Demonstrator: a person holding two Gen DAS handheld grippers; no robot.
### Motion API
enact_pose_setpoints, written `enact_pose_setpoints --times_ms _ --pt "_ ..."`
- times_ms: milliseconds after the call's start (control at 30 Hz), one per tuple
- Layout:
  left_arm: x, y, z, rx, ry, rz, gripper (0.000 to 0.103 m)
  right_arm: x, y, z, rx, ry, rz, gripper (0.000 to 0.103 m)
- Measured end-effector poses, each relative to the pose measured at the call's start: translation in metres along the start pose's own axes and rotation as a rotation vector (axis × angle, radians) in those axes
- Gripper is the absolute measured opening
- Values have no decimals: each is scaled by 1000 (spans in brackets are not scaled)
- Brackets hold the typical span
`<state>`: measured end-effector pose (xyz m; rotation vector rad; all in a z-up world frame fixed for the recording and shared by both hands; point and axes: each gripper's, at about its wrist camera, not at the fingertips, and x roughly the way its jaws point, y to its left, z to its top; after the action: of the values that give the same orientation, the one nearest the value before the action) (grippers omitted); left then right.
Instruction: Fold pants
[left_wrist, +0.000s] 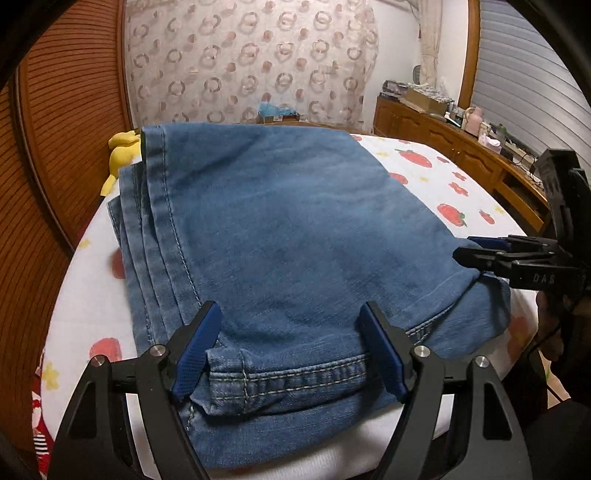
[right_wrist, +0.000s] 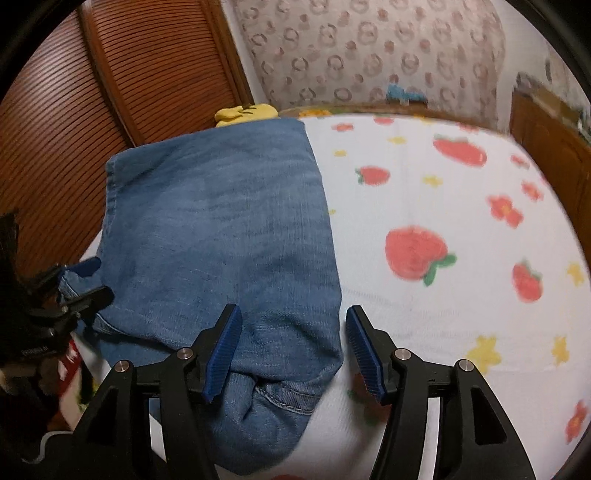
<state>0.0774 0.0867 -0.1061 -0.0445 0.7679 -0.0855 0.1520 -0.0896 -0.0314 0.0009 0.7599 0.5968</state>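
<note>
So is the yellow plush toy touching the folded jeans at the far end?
Cannot tell. In both wrist views the jeans hide the near side of the yellow plush toy, so neither contact nor a gap shows.

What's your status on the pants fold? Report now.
Left gripper open, astride the waistband. Right gripper open at the jeans' edge. Jeans folded on the strawberry sheet. Nothing in the way.

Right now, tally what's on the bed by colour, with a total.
Blue: 1, the folded jeans
Yellow: 1, the plush toy behind the jeans
White with strawberry print: 1, the bedsheet
Total: 3
</note>
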Motion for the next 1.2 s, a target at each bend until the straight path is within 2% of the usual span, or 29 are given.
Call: enact_pose_setpoints --times_ms 67,100,133,167,233,300,333,467,567,733,1000,1200 --pt "0 0 -2 -1 -5 -1 78 1 1 0 -10 3 -10 61" --pt "0 0 -2 -1 -8 -2 78 1 2 0 -8 5 -12 57" --pt "0 0 -2 -2 -9 -3 78 1 3 0 -6 8 3 47" --pt "1 1 -2 -4 -10 -5 78 1 5 0 -8 16 19 43" --pt "1 2 -3 -10 -13 -10 78 0 8 2 -16 18 43 22" --pt "1 3 -3 -11 -15 -12 78 -5 12 7 -25 9 57 12" --pt "1 3 -3 -12 -16 -14 78 -9 15 11 -35 -8 54 10" --pt "-5 11 -2 -36 -11 -33 78 -38 31 33 -75 -116 80 9" --pt "-26 24 1 -81 -42 -58 78 -57 52 51 -121 -178 106 8" --pt "-66 53 1 -110 -106 -5 78 -69 94 73 -192 -233 180 8" --pt "-100 106 -1 -171 -155 120 78 -51 161 72 -313 -215 316 8" --pt "-107 124 5 -197 -175 160 78 -38 165 64 -363 -153 395 8"
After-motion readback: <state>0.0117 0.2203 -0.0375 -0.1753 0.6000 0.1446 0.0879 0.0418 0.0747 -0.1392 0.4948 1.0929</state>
